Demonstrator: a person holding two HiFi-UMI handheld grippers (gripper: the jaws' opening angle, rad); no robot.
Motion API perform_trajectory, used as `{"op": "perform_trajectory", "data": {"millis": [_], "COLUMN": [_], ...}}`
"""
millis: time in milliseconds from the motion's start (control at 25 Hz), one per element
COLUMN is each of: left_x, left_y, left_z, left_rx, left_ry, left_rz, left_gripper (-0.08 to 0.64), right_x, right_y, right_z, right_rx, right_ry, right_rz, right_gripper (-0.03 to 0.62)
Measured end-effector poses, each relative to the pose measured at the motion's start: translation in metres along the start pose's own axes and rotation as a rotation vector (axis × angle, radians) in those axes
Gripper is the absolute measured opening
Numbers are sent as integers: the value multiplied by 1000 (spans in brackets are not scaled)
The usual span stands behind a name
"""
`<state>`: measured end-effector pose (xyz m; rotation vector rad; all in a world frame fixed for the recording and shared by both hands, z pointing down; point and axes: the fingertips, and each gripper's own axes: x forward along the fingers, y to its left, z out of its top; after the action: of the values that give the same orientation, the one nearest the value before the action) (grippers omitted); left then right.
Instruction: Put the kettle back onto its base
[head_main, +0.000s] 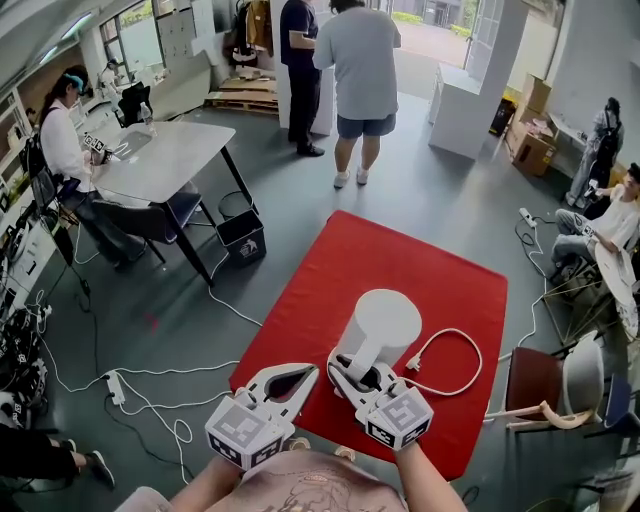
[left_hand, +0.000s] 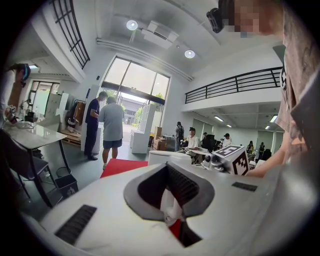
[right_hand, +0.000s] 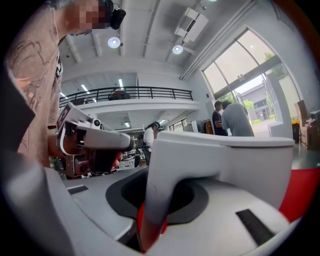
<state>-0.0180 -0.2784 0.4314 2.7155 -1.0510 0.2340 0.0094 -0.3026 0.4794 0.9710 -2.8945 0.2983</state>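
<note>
A white kettle (head_main: 388, 322) stands upright on the red table (head_main: 330, 280) near its front edge. My right gripper (head_main: 352, 368) is shut on the kettle's handle (right_hand: 159, 200), which runs down between its jaws in the right gripper view. The kettle's body (right_hand: 225, 165) fills that view's right half. A white power cord (head_main: 468, 362) with its plug (head_main: 412, 362) loops out to the kettle's right. The base itself is hidden under the kettle and my gripper. My left gripper (head_main: 308, 375) hovers just left of the kettle, its tips together and nothing held. The kettle (left_hand: 167, 156) shows just past its tips.
The red table's front edge lies right under my grippers. A chair (head_main: 560, 385) stands at its right, and white cables (head_main: 120, 385) trail on the floor at left. Farther off are a grey desk (head_main: 170, 155), a black bin (head_main: 243, 235) and two standing people (head_main: 362, 70).
</note>
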Motion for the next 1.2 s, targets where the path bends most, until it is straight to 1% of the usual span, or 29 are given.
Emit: {"op": "perform_trajectory", "data": {"millis": [240, 400, 640, 840, 920, 1040, 1200], "left_x": [2, -1, -4, -9, -10, -11, -13], "left_y": [-3, -3, -2, 0, 0, -1, 0], "left_z": [-5, -7, -8, -10, -11, -11, -12], "left_rx": [0, -8, -16, -22, -27, -33, -31], "left_ry": [4, 9, 8, 6, 5, 0, 4], "left_rz": [-6, -7, -5, 3, 6, 8, 8], "left_gripper": [-2, -2, -2, -2, -2, -2, -2], "right_x": [2, 4, 8, 11, 13, 10, 11], "right_y": [13, 18, 28, 38, 43, 48, 46], "right_z": [-19, -23, -32, -38, -46, -59, -59], "right_rx": [-60, -73, -127, -131, -149, -168, -170], "right_ry": [25, 32, 59, 79, 86, 95, 93], "right_rz": [0, -9, -4, -12, -4, -3, -14], "right_gripper": [100, 100, 101, 101, 106, 94, 95]}}
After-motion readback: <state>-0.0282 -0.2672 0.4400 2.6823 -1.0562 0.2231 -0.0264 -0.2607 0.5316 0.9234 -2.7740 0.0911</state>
